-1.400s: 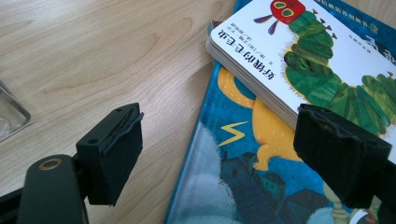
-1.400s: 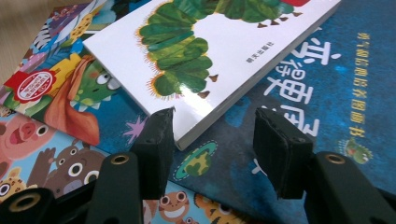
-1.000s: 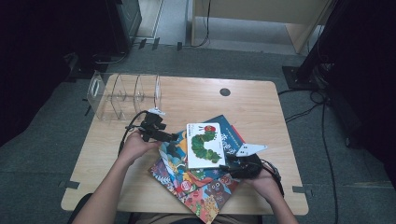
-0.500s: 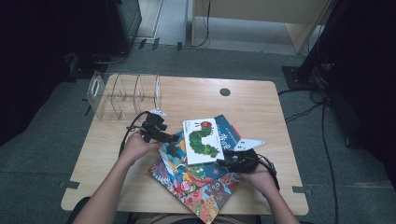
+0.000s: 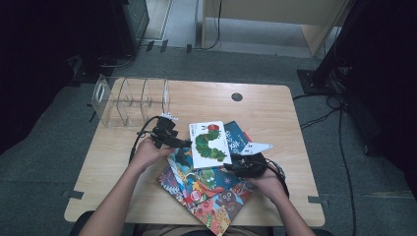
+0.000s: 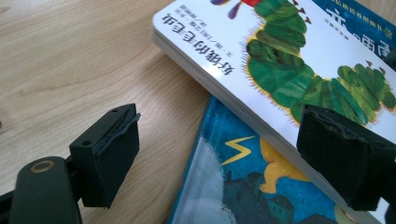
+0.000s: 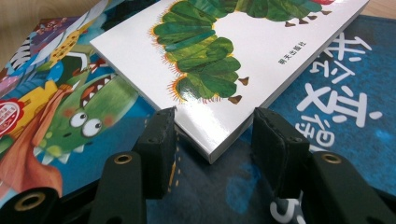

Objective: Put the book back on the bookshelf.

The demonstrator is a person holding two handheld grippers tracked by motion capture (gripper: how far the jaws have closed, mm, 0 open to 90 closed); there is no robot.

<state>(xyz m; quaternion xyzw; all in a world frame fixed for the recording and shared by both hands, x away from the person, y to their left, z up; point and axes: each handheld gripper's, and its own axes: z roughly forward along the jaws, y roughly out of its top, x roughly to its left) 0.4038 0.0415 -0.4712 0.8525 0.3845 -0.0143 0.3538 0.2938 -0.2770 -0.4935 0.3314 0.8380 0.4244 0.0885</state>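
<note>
- Scanning the high view left to right: clear acrylic rack (image 5: pixel 130 101) sits upper left on the wooden table (image 5: pixel 275 105), dividers upright.
- Left gripper (image 5: pixel 183 144) is just left of frame centre, held in the person's left hand (image 5: pixel 150 152), pointing right at the left edge of the caterpillar book (image 5: pixel 209 143).
- Left gripper view: jaws stand wide apart. Left pad hangs over bare table wood; right pad (image 6: pixel 341 156) overlaps the book's near long edge at lower right of that frame. Can't tell whether it touches. Nothing is clamped.
- Caterpillar book is centre frame, white cover up, lying on top of the stack. Under it sit a dark blue book (image 5: pixel 236 137) toward upper right and a big colourful picture book (image 5: pixel 209 194) toward the bottom.
- Right gripper (image 5: pixel 235 166) is right of centre, at the caterpillar book's lower right corner, in the right hand (image 5: pixel 268 179).
- Right gripper view: jaws roughly half open and have just been closing. The white book's corner (image 7: pixel 212 151) pokes into the gap between them. Pads sit either side of the corner with visible clearance, so no grip.
- White triangular plate (image 5: pixel 256 147) sits just above the right gripper.
</note>
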